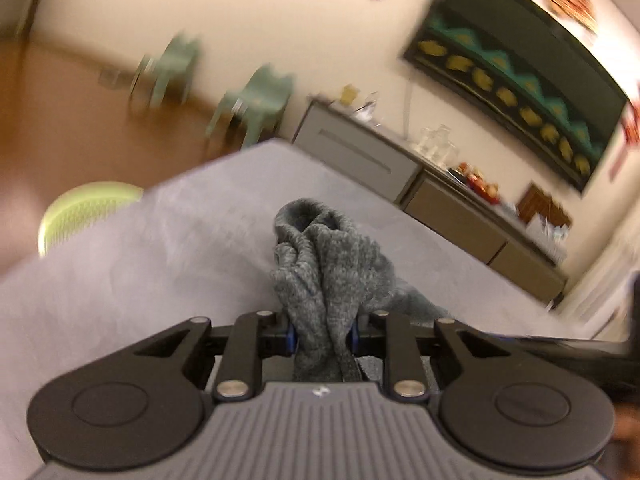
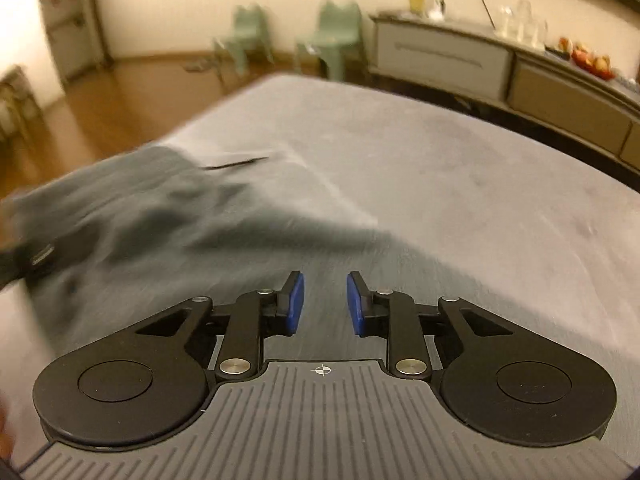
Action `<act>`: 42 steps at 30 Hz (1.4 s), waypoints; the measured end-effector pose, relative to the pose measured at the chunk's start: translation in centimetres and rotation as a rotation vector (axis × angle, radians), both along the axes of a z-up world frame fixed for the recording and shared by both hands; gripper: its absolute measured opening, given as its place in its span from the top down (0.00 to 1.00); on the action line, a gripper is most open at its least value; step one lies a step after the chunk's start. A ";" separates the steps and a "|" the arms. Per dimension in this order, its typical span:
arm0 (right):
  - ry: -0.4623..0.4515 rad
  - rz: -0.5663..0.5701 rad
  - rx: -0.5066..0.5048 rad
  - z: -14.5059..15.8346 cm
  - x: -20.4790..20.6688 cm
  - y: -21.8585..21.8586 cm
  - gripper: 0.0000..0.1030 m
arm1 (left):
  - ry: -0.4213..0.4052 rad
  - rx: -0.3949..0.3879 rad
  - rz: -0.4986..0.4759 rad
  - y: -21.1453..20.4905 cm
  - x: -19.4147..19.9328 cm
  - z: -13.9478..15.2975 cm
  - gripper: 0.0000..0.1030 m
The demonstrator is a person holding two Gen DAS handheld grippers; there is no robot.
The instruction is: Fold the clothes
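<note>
A grey knit garment (image 1: 332, 264) is bunched up between the fingers of my left gripper (image 1: 322, 334), which is shut on it and holds it above the grey table (image 1: 160, 248). In the right wrist view the same grey garment (image 2: 132, 220) shows blurred, spread from the left across the table (image 2: 440, 168) and running under my right gripper (image 2: 325, 304). That gripper is open, its blue pads (image 2: 295, 300) apart with nothing clamped between them. The other gripper's dark body (image 2: 24, 260) shows at the far left edge.
A low grey cabinet (image 2: 500, 64) with jars and fruit runs along the far wall. Two pale green chairs (image 2: 288, 36) stand on the wooden floor beyond the table. A yellow-green stool (image 1: 80, 216) sits by the table's left edge. A dark patterned hanging (image 1: 520, 76) is on the wall.
</note>
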State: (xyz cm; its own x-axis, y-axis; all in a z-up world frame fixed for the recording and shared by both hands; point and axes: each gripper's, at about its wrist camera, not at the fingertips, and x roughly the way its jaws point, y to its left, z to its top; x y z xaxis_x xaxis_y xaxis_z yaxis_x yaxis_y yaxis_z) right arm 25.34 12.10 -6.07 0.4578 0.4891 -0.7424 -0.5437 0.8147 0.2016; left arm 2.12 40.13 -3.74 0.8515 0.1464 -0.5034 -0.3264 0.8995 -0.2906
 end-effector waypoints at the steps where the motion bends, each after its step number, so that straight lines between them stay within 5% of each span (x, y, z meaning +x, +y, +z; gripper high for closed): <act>1: 0.018 -0.015 0.047 0.0 -0.5 -1.6 0.69 | -0.016 0.091 -0.028 -1.9 -0.1 0.5 0.79; 5: 0.090 -0.076 0.236 -0.2 -2.4 -8.0 0.56 | -0.117 0.384 -0.231 -10.9 -1.2 1.6 0.78; 6: 0.108 -0.092 0.283 -0.2 -2.8 -9.6 0.53 | -0.103 0.399 -0.316 -13.1 -1.2 1.1 0.76; 9: 0.274 -0.236 0.658 -1.4 -2.3 -16.4 0.15 | -0.027 0.413 -0.458 -17.8 -1.1 -1.0 0.69; 11: 0.378 -0.299 0.853 -2.7 -2.1 -19.6 0.10 | 0.030 0.415 -0.503 -20.1 -1.1 -2.5 0.68; 12: 0.407 -0.303 0.871 -3.1 -2.0 -19.8 0.10 | 0.043 0.415 -0.522 -20.5 -1.2 -2.8 0.67; 16: 0.410 -0.286 0.791 -3.5 -2.4 -18.5 0.09 | 0.044 0.347 -0.539 -18.8 -2.5 -2.5 0.64; 18: 0.356 -0.265 0.651 -2.9 -2.4 -16.2 0.10 | 0.030 0.277 -0.531 -16.9 -3.1 -1.8 0.60; 21: 0.275 -0.217 0.451 -1.9 -2.5 -13.0 0.47 | 0.003 0.146 -0.434 -12.2 -3.6 -1.0 0.54; 26: 0.110 -0.136 0.262 1.3 -1.9 -10.4 0.69 | -0.005 -0.165 -0.289 -4.9 -2.9 -0.9 0.54; 28: -0.004 -0.116 0.228 2.5 -2.3 -11.1 0.70 | 0.014 -0.221 -0.261 -3.6 -2.5 -1.3 0.53; 31: -0.061 -0.098 0.110 2.4 -2.3 -11.2 0.69 | 0.094 -0.199 -0.278 -4.0 -0.5 -3.0 0.53; 33: -0.028 -0.079 0.008 0.4 -1.5 -10.6 0.58 | 0.139 -0.181 -0.304 -4.7 0.2 -4.3 0.53; 35: -0.069 -0.110 -0.021 1.1 -1.6 -10.7 0.33 | 0.170 -0.166 -0.333 -5.5 0.8 -5.2 0.52; 39: -0.271 -0.337 -0.078 5.6 -2.8 -11.1 0.24 | 0.187 -0.191 -0.341 -5.5 1.4 -5.9 0.52; 42: -0.345 -0.257 -0.099 7.9 -2.6 -6.9 0.24 | 0.191 -0.200 -0.351 -5.8 1.8 -6.1 0.53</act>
